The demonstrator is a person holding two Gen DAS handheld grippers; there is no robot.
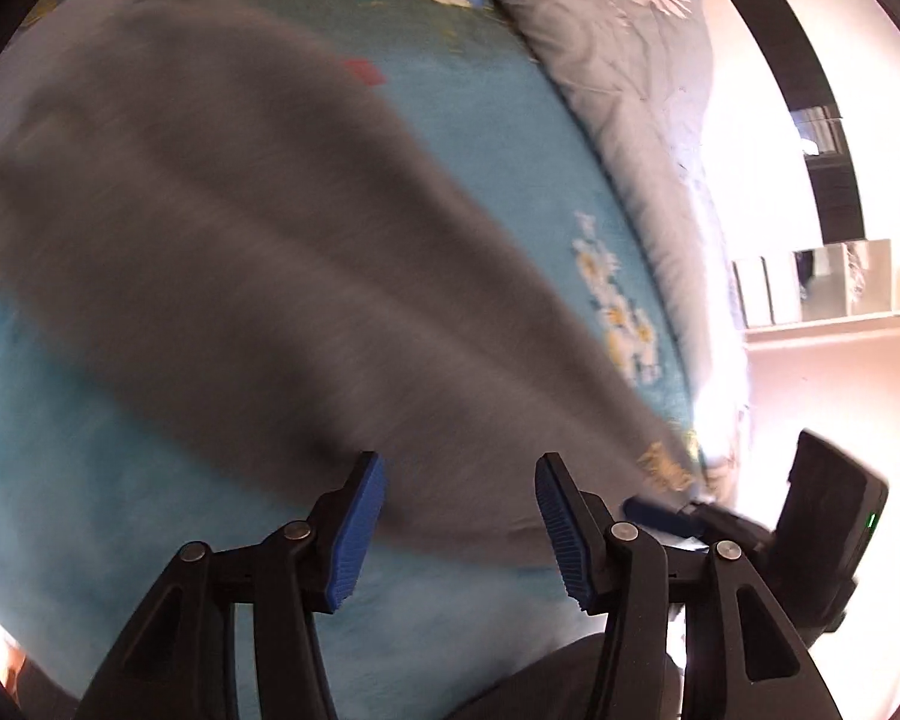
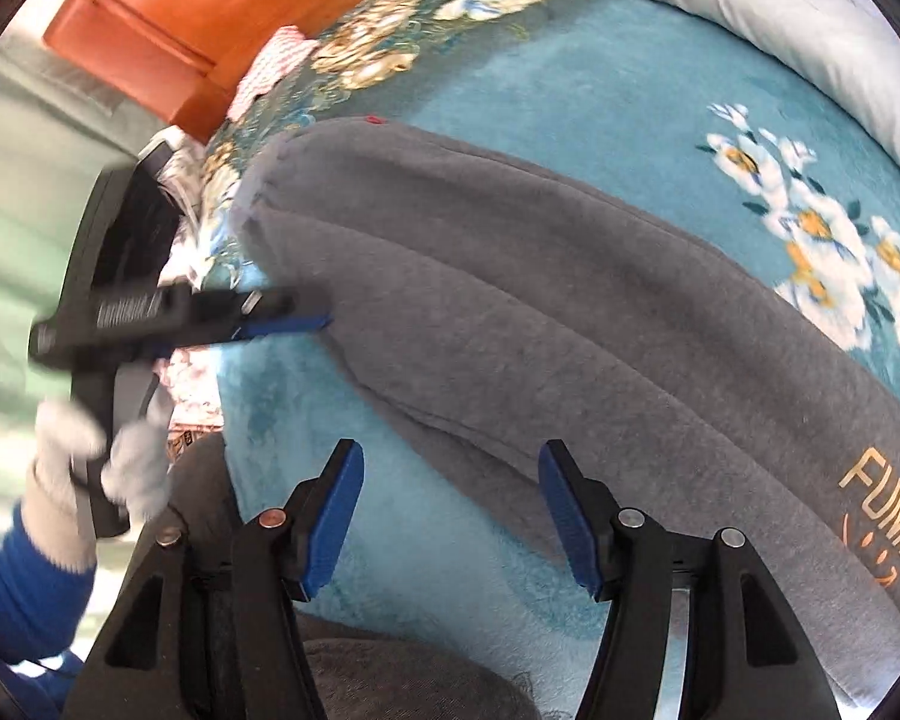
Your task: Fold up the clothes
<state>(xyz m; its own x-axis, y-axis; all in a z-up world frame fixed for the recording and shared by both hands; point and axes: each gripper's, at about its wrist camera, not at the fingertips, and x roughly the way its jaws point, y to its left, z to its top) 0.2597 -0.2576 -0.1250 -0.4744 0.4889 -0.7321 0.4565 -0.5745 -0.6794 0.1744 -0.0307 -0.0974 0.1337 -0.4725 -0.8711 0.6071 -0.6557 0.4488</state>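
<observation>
A long grey garment (image 2: 570, 312) with orange "FUNNY" lettering (image 2: 888, 516) lies stretched across a teal flowered blanket (image 2: 600, 96). In the left wrist view the grey garment (image 1: 258, 252) is motion-blurred. My left gripper (image 1: 459, 516) is open just above the garment's near edge, nothing between its fingers. In the right wrist view, the left gripper (image 2: 306, 321) appears side-on, its blue tips at the garment's left edge, held by a gloved hand (image 2: 90, 462). My right gripper (image 2: 450, 510) is open and empty over bare blanket beside the garment's near edge. The right gripper (image 1: 654, 510) shows near the lettered end.
A pale grey flowered quilt (image 2: 780, 6) is bunched along the far side of the bed. An orange wooden board (image 2: 168, 18) stands at the bed's end. More grey cloth (image 2: 402, 678) lies under my right gripper. Bright floor (image 1: 840, 372) lies past the bed edge.
</observation>
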